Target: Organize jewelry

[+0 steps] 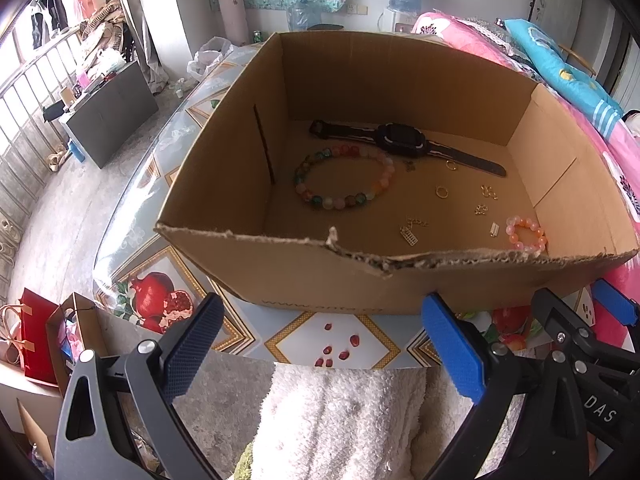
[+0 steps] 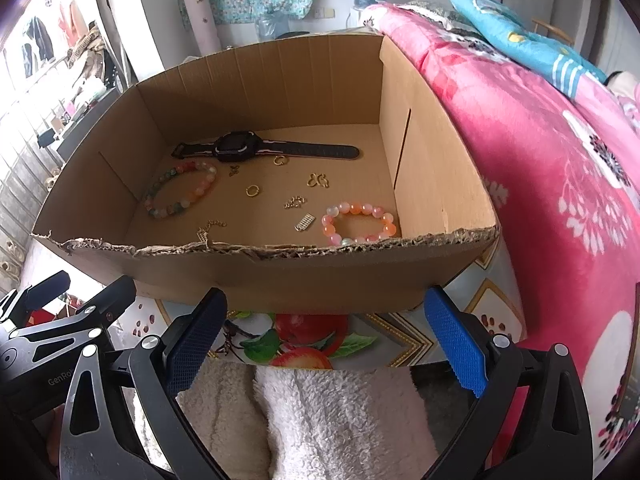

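Black-framed left claw point(image 1: 324, 348) with blue textured pads, silver screws.

"DAS" — right hand-held gripper point(image 1: 608, 308)

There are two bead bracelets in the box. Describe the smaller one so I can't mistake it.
Look inside the open cardboard box on the table, at the floor corner nearest the torn front edge, on the bed side. The small bracelet lies there, all pink and orange beads. The big bracelet by the watch is wider and includes green beads.

Fruit-printed tabletop point(image 1: 332, 344) carries one open cardboard box point(image 1: 288, 276), torn along its near rim, sitting square on the glossy surface beside the pink-quilted bed point(image 2: 540, 152).
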